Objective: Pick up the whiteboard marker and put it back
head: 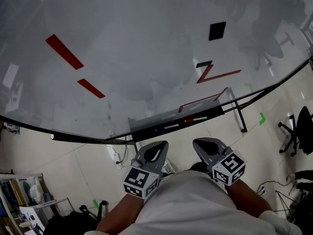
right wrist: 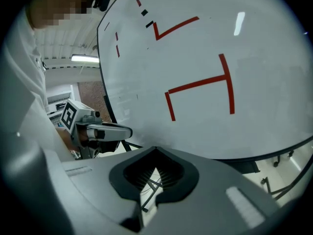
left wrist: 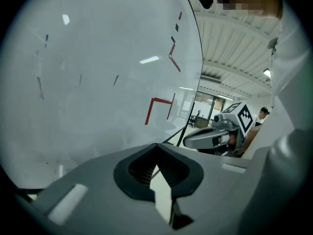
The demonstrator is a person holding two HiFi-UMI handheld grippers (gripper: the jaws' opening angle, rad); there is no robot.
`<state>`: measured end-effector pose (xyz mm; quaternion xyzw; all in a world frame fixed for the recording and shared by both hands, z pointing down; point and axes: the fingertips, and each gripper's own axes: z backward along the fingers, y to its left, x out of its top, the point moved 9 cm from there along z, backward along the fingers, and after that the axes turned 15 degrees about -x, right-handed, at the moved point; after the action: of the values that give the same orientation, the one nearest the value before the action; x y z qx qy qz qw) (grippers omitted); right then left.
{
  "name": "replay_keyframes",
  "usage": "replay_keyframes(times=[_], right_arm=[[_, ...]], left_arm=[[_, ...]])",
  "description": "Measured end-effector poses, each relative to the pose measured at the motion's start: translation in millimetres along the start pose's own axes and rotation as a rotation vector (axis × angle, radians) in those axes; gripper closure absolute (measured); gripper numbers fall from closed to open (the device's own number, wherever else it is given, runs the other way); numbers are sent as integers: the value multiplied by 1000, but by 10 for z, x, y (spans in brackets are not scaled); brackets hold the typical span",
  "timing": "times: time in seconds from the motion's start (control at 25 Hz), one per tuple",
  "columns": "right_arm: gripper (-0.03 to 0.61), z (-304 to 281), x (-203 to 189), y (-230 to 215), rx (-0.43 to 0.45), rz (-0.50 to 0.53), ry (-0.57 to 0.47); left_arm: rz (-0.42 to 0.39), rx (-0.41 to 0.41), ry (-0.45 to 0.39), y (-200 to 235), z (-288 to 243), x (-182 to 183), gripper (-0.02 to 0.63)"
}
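Note:
A large whiteboard (head: pixel 146 48) with red strokes stands in front of me. On its tray (head: pixel 146 125) lie markers: a red-capped one (head: pixel 195 119) and a pale one (head: pixel 171 126) to its left. My left gripper (head: pixel 160 145) and right gripper (head: pixel 199 143) are held close to my chest, below the tray and apart from it. Both are shut with nothing between the jaws. In the left gripper view the jaw tips (left wrist: pixel 157 148) meet, and the right gripper (left wrist: pixel 215 136) shows beyond them. The right gripper view shows its tips (right wrist: pixel 156 153) together and the left gripper (right wrist: pixel 105 131) beside them.
Black square magnets (head: pixel 217 31) stick to the board. The board's stand leg (head: pixel 239 114) reaches onto the tiled floor at the right. An office chair (head: pixel 298 131) stands at the far right. Shelves with clutter (head: pixel 24 195) fill the lower left corner.

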<state>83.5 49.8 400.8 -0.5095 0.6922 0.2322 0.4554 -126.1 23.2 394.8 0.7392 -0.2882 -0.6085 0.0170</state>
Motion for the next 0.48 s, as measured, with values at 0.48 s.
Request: replay_keyframes(times=[0.48], right_arm=[[577, -160, 130, -199, 54, 50, 38]], left_arm=[[47, 39, -19, 82, -175, 41, 597]])
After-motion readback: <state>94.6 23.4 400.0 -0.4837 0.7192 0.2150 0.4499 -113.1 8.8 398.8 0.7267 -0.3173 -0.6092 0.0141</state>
